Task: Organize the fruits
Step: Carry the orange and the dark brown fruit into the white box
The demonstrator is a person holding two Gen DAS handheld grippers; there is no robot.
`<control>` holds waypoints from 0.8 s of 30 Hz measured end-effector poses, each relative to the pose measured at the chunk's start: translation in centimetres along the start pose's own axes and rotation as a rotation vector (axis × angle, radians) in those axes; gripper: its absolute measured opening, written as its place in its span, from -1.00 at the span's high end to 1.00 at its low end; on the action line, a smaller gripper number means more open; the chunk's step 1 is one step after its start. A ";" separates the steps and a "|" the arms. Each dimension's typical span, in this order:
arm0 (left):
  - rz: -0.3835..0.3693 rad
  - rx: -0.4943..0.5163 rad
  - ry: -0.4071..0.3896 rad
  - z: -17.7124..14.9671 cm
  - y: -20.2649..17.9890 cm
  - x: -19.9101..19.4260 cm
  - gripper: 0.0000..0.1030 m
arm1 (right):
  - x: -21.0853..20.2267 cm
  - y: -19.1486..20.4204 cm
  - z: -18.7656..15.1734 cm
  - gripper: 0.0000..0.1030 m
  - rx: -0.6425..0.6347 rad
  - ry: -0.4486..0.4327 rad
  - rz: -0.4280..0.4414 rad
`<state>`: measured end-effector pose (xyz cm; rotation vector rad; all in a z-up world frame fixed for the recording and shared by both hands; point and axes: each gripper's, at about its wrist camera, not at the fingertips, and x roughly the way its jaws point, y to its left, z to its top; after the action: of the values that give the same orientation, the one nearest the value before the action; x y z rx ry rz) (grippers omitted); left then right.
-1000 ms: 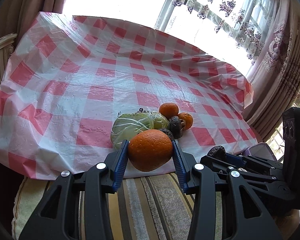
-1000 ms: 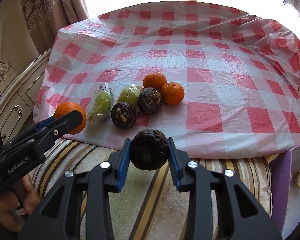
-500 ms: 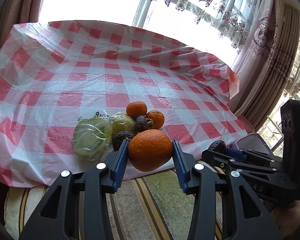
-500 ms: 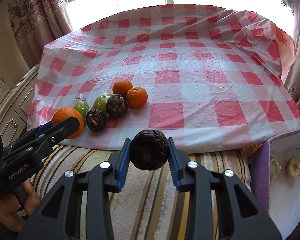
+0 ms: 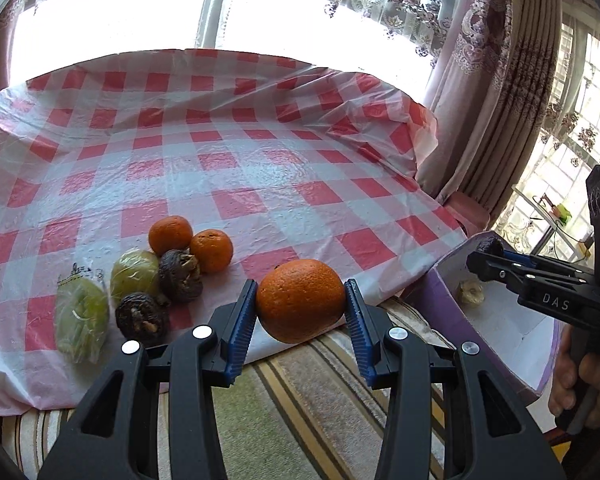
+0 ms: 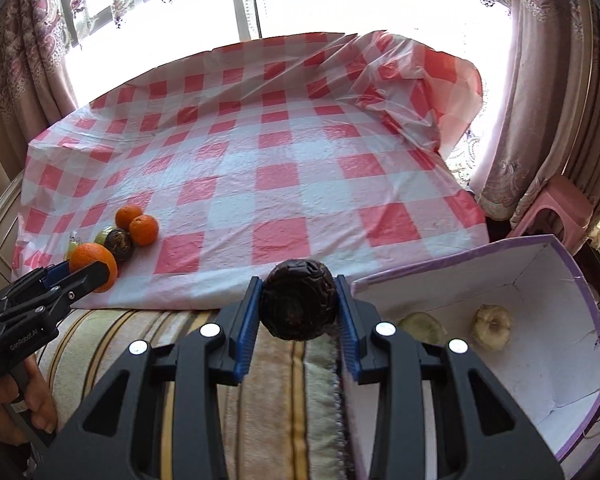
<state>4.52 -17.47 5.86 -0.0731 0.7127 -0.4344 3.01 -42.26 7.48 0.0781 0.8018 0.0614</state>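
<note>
The left tool (image 5: 300, 312) clamps a large round orange (image 5: 300, 300) over the bed's near edge. The right tool (image 6: 298, 308) grips a dark wrinkled round fruit (image 6: 298, 304) beside the white-lined purple cardboard box (image 6: 580, 280). Farther on, near the checked plastic sheet's (image 6: 300, 184) near-left corner, two small tangerines (image 5: 171, 235), two dark fruits (image 5: 180, 275) and two bagged green fruits (image 5: 82, 320) cluster.

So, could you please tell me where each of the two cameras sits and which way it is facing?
Left wrist: on the left gripper, looking down along its fingers at the orange it clamps, the checked cloth beyond; right gripper and a hand show at right.
Right wrist: on the right gripper, clamping a dark wrinkled fruit beside the purple box; the left gripper shows at left.
Both share the cloth, fruit pile and box.
</note>
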 end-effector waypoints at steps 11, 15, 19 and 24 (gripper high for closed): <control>-0.051 0.170 0.052 1.7 -7.8 3.8 0.18 | -1.1 -7.5 -0.8 0.30 0.030 -0.007 -0.090; -0.068 0.227 0.072 2.2 -10.7 5.1 0.18 | -1.1 -9.6 -1.0 0.30 0.027 -0.004 -0.122; -0.088 0.287 0.091 2.4 -13.6 6.4 0.18 | -0.8 -11.6 -1.0 0.30 0.021 0.007 -0.156; -0.119 0.352 0.122 2.4 -16.7 8.3 0.18 | -0.4 -13.8 -0.7 0.30 0.003 0.018 -0.199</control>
<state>5.67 -36.24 6.06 0.2458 0.7448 -0.6766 2.62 -56.04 6.00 -0.0002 0.8245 -0.1275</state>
